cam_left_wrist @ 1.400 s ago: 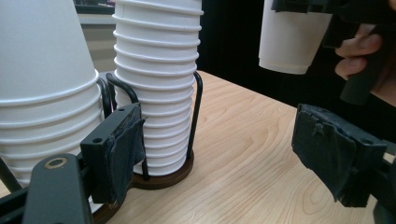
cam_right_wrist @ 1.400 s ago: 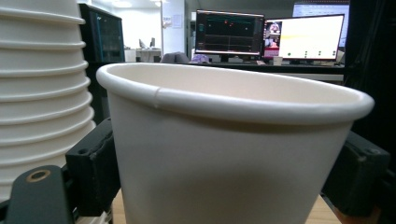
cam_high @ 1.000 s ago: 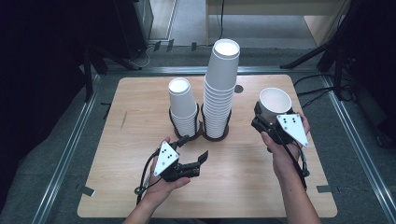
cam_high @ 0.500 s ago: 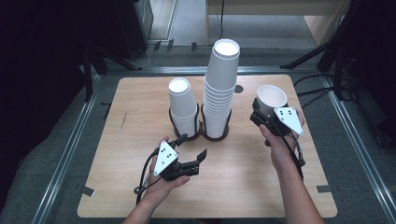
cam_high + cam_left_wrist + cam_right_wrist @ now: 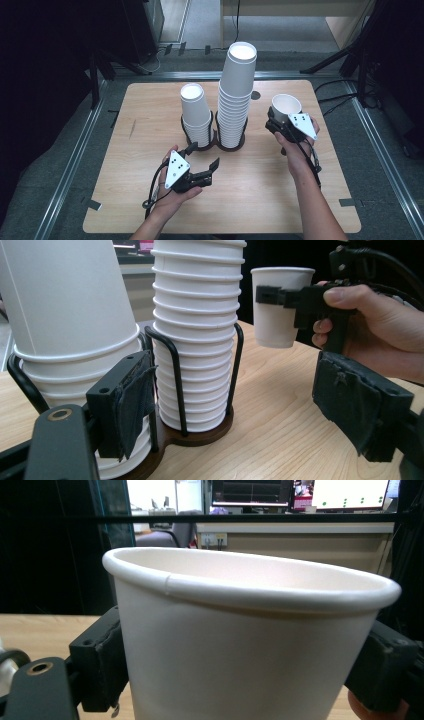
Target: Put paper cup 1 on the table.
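Two stacks of upside-down white paper cups stand in a black wire holder: a short stack on the left and a tall stack on the right. My right gripper is shut on a single upright white cup, held above the table to the right of the tall stack; its jaws press both sides of the cup. My left gripper is open with nothing between its jaws, low in front of the holder. In the left gripper view one jaw sits close before the short stack.
The wooden table has bare room left of the holder and along the front. A small dark round hole lies behind the tall stack. Metal rails and dark floor border the table.
My right hand has carried the cup left toward the tall stack and a little lower. The left hand and both stacks have stayed where they were.
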Tool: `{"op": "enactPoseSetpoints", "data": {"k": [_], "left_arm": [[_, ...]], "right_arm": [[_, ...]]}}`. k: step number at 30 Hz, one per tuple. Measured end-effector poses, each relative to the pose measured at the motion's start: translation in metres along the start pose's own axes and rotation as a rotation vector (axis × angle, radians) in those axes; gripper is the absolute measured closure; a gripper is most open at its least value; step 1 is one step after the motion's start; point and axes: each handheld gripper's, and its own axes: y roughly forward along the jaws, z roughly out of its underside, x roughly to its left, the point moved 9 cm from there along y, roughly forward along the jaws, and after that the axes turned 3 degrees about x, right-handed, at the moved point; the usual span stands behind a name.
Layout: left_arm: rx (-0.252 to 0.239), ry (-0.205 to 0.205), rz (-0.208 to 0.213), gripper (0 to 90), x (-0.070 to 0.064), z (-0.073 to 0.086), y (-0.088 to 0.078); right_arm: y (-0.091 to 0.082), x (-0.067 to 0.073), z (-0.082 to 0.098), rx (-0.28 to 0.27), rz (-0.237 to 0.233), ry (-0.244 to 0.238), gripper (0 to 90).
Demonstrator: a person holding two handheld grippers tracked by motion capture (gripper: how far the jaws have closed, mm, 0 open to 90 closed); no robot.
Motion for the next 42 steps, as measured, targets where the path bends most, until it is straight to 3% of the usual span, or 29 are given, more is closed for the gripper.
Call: {"op": "enactPoseSetpoints", "data": {"k": [4,7,12,16,28,33,42], "left_arm": [[0.044,0.005,0.006,15.3,0.000,0.005,0.001],[0.070,0.011,0.013,13.6,-0.001,0.006,0.002],[0.088,0.011,0.018,13.4,-0.001,0.007,0.001],[0.095,0.015,0.016,13.4,0.000,0.008,0.002],[0.102,0.018,0.014,13.6,0.000,0.009,0.002],[0.102,0.018,0.014,13.6,0.000,0.010,0.002],[0.110,0.020,0.013,13.7,0.000,0.011,0.003]], "right_arm": [[0.006,-0.001,0.010,0.026,0.010,-0.007,13.3],[0.010,-0.003,0.019,0.056,0.016,0.017,13.3],[0.016,-0.004,0.029,0.084,0.018,0.016,13.2],[0.020,-0.006,0.034,0.097,0.026,0.011,13.1],[0.031,-0.020,0.044,0.121,0.084,0.065,13.1],[0.035,-0.026,0.051,0.152,0.103,0.053,12.8],[0.033,-0.023,0.052,0.161,0.098,0.032,12.4]]}}
